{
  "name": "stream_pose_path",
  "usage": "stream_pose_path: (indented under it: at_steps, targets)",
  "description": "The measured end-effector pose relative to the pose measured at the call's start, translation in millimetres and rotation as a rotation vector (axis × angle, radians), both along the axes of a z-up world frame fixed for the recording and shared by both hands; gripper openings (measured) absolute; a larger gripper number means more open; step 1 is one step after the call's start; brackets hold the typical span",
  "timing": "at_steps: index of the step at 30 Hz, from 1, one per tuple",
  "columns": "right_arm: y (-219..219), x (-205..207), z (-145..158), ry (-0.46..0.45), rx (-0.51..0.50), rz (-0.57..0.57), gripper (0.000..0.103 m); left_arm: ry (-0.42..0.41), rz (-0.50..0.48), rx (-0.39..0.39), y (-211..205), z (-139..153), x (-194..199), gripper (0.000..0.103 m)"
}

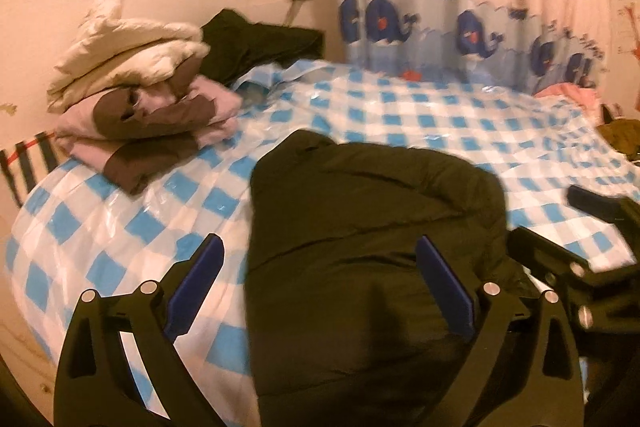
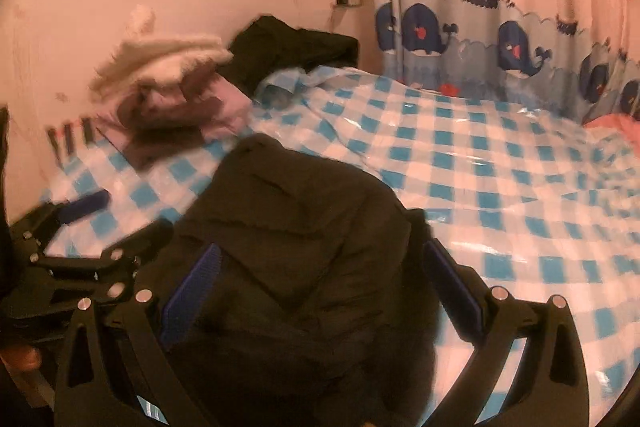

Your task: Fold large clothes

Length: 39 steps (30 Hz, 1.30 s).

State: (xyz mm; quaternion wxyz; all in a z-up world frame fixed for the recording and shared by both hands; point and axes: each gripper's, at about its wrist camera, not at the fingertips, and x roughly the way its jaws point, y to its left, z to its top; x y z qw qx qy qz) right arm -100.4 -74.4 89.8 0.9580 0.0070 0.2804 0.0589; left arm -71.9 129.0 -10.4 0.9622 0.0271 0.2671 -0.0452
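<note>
A folded black jacket (image 1: 372,247) lies on a blue-checked plastic sheet (image 1: 420,115), near a stack of folded clothes (image 1: 140,99). The left gripper (image 1: 318,269) and right gripper (image 2: 322,277) straddle the jacket, jaws spread wide, pads clear. No legible writing shows.

Bed (image 1: 420,115) fills both views, covered by a glossy blue-and-white checked sheet (image 2: 500,167), wrinkled in places. A dark padded jacket (image 1: 360,227) lies bunched on the near part. At the far left, against the wall, sits a stack of folded clothes (image 1: 136,95): cream on top, pink and brown beneath. Behind that stack, in the corner, lies a black garment (image 1: 256,43), crumpled. At the far right edge, something pink (image 1: 568,91) rests near the curtain; beside it a dark olive item (image 1: 620,135), too small to identify.
</note>
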Motion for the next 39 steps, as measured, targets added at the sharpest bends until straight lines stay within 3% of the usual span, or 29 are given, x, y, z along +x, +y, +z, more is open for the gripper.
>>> stream_pose_path:
  at_steps: [2,5,10,39]
  targets:
    - [9,-5,3,-0.025,-0.038,0.001,0.096,0.038,-0.004,-0.034,5,-3,5,0.093]
    - [9,1,-2,0.025,-0.058,-0.035,0.096,0.067,-0.001,-0.065,9,-6,7,0.093]
    - [-6,12,-13,0.104,-0.011,-0.078,0.096,0.066,-0.002,-0.062,7,-6,8,0.093]
    - [-15,22,-26,0.173,-0.001,-0.118,0.096,0.140,0.027,-0.096,8,-15,16,0.093]
